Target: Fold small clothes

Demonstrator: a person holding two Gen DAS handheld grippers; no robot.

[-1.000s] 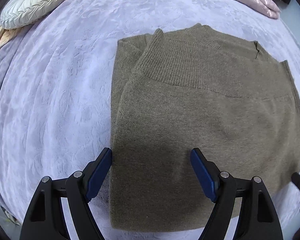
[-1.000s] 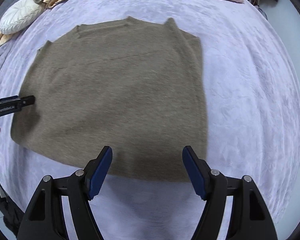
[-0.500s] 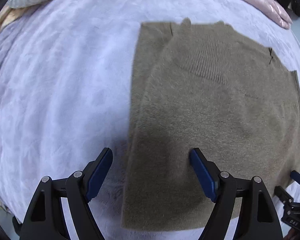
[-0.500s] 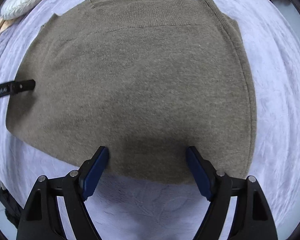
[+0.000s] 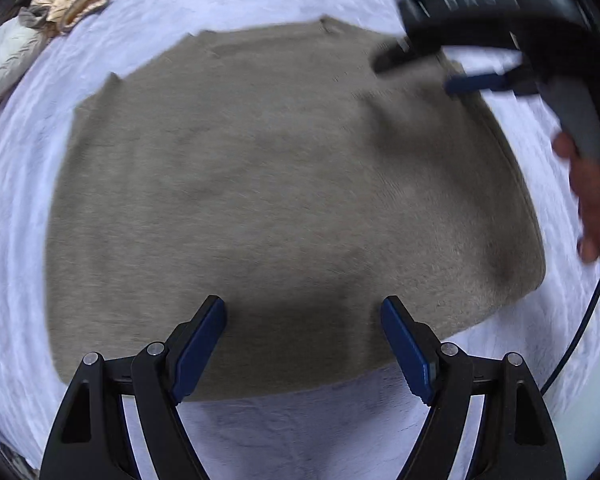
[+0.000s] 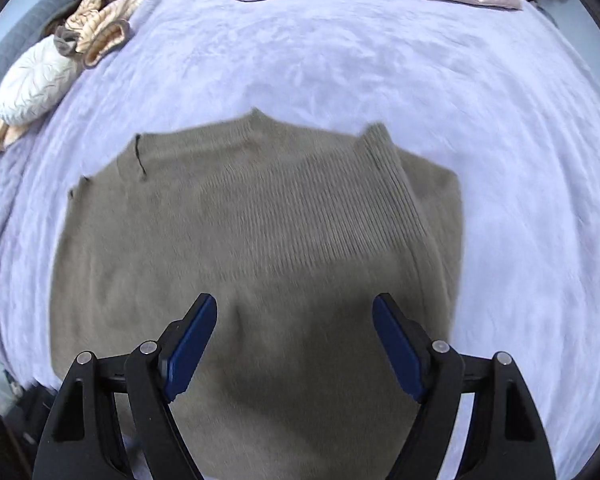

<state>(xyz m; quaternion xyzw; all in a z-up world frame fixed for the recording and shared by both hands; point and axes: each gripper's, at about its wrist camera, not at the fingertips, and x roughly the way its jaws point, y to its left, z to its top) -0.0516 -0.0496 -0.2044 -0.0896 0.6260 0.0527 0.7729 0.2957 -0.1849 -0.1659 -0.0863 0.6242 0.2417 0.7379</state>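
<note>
Folded olive-brown knit sweater (image 5: 284,200) flat on lavender plush bed cover (image 6: 380,60). Left claw (image 5: 302,344) above its near hem, released, nothing between pads. Right claw (image 6: 294,342) above ribbed section, spread wide, empty. Quilted white cushion (image 6: 36,88) well apart, far left corner.

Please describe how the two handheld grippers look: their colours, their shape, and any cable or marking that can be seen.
The left gripper and the right gripper look alike: black angular linkage arms with silver round pivot pins, and flat fingers carrying blue pads. In the left wrist view the right gripper also shows a grey handle, gripped by a hand, and a thin dark cable. Any marking is too blurred to read.
</note>
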